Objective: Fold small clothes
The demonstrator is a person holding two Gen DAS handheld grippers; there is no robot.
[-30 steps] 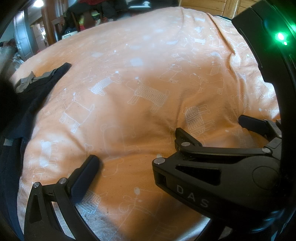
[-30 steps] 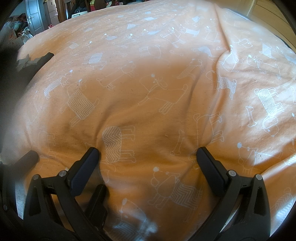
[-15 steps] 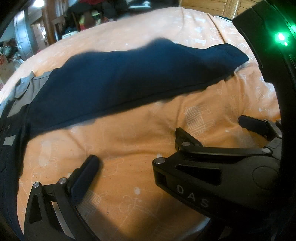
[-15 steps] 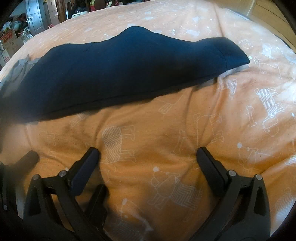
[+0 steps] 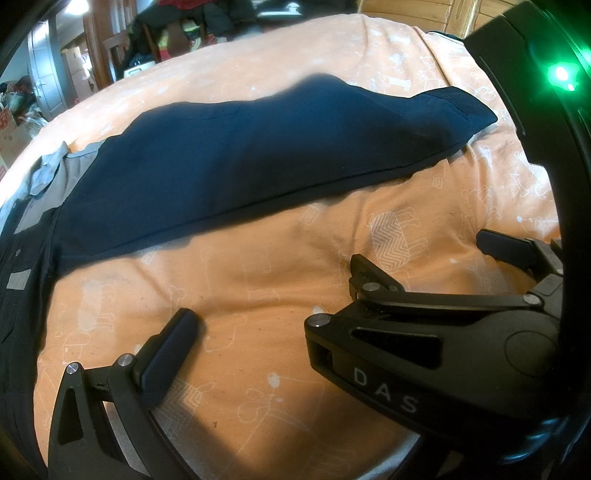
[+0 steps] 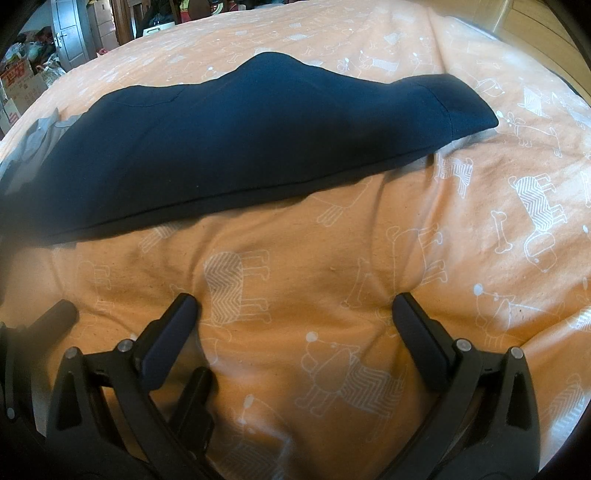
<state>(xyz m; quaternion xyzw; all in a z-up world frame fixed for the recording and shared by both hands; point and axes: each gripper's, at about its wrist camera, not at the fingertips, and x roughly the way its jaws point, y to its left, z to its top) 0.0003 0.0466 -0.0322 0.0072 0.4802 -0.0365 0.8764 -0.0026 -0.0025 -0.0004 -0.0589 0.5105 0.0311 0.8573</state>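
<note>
A navy garment (image 5: 258,147) lies spread across the orange duvet (image 5: 258,295), with a grey collar part (image 5: 48,173) at its left end and a hemmed end (image 6: 461,107) at the right. More dark cloth with a grey patch (image 5: 18,284) runs down the left edge. My left gripper (image 5: 291,332) hovers open over bare duvet, short of the garment; only its left finger (image 5: 173,350) shows, the other being hidden behind my right gripper (image 5: 421,251). In the right wrist view my right gripper (image 6: 295,317) is open and holds nothing, well short of the garment's near edge (image 6: 221,210).
The duvet (image 6: 480,221) carries white dog prints and soft creases. A wooden headboard (image 5: 424,11) stands at the far right. Beyond the bed's far side are a grey door (image 6: 70,33), cartons (image 6: 18,85) and piled clutter (image 5: 184,26).
One second ago the duvet's middle was bare, with dark cloth only at the left. The navy garment has since spread across the bed and settled. Neither gripper has moved.
</note>
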